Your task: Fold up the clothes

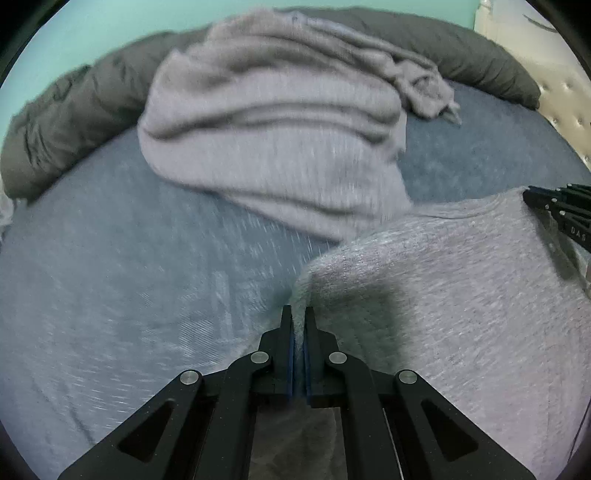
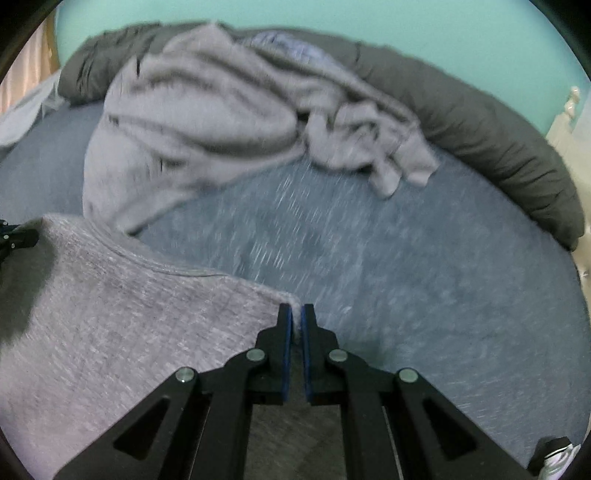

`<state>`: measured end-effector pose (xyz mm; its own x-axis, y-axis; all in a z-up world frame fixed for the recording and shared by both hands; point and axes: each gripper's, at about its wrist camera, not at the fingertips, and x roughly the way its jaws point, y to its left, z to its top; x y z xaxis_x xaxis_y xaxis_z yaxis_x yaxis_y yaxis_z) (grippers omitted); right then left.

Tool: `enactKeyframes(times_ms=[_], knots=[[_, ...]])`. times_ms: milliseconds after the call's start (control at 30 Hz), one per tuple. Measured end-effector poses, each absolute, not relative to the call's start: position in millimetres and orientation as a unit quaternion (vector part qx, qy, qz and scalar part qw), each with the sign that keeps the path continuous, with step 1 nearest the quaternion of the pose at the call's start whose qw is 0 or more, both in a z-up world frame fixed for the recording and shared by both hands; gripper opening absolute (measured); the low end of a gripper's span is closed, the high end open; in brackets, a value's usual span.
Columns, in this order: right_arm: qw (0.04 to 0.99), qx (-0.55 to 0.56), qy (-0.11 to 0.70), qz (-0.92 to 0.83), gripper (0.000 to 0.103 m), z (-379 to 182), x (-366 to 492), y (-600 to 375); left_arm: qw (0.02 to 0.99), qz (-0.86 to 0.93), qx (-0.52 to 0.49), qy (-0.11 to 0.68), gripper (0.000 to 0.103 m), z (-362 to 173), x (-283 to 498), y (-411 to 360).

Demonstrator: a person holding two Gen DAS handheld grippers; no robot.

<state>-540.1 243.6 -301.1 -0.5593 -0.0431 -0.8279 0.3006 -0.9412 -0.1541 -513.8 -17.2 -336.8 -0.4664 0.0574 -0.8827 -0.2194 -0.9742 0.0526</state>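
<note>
Left wrist: left claw (image 1: 299,317) pinches an edge of the grey knit garment (image 1: 443,295), which stretches rightward to the right claw (image 1: 532,197) above the bed (image 1: 110,277). A thin bite could slip.

Right wrist: right claw (image 2: 296,314) pinches the opposite edge; uneven pulling may skew the fold.

Left wrist view: low over the bed (image 1: 110,258), looking forward along the left gripper (image 1: 299,317), close to the grey shirt (image 1: 443,277) filling near right. Right gripper (image 1: 561,214) enters at right edge. Right wrist view: same height, facing the same way along the right gripper (image 2: 297,315), shirt (image 2: 110,295) at near left, left gripper (image 2: 18,236) at left edge. Both share the shirt, the far crumpled sweater (image 1: 277,129) (image 2: 203,122), dark duvet (image 1: 74,110) (image 2: 480,122) and teal wall (image 1: 110,26) (image 2: 406,29).
</note>
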Motion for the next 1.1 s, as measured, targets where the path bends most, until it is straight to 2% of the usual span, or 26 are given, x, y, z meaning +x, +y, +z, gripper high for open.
enactKeyframes(times_ms=[200,233,267,300,333,367,433,467,700,867,1100], knots=[[0.104,0.479,0.140,-0.861,0.007,-327.0,-542.3,244.5,0.098,0.848,-0.517,0.061,0.005,-353.6,-512.6,-22.0],[0.101,0.477,0.136,-0.862,0.013,-325.5,-542.1,245.9,0.101,0.848,-0.517,0.047,0.008,-349.5,-512.3,-26.5],[0.098,0.473,0.137,-0.865,0.021,-323.0,-540.9,246.6,0.104,0.849,-0.516,0.033,0.018,-345.2,-511.7,-31.0],[0.098,0.467,0.135,-0.868,0.025,-319.6,-538.0,248.2,0.104,0.854,-0.510,0.024,0.025,-338.5,-510.2,-35.8],[0.101,0.460,0.126,-0.873,0.031,-314.9,-533.8,251.1,0.100,0.861,-0.498,0.015,0.040,-329.5,-507.4,-42.5],[0.103,0.452,0.117,-0.878,0.037,-310.0,-529.3,254.9,0.094,0.871,-0.483,0.000,0.048,-318.5,-503.1,-52.1],[0.106,0.431,0.090,-0.892,0.051,-298.4,-518.3,266.8,0.094,0.872,-0.479,-0.028,0.048,-308.1,-497.9,-66.8],[0.107,0.417,0.070,-0.900,0.052,-291.0,-510.6,274.5,0.094,0.873,-0.477,-0.044,0.048,-302.3,-492.7,-75.5],[0.145,0.368,-0.067,-0.916,0.056,-252.1,-430.2,313.6,0.096,0.876,-0.467,-0.076,0.049,-281.4,-427.4,-102.9],[0.195,0.389,-0.130,-0.891,0.060,-248.3,-358.6,323.6,0.108,0.863,-0.484,-0.094,0.049,-287.9,-364.2,-113.8],[0.213,0.463,-0.128,-0.851,0.060,-259.0,-282.1,338.8,0.119,0.839,-0.524,-0.086,0.050,-295.1,-283.1,-123.5]])
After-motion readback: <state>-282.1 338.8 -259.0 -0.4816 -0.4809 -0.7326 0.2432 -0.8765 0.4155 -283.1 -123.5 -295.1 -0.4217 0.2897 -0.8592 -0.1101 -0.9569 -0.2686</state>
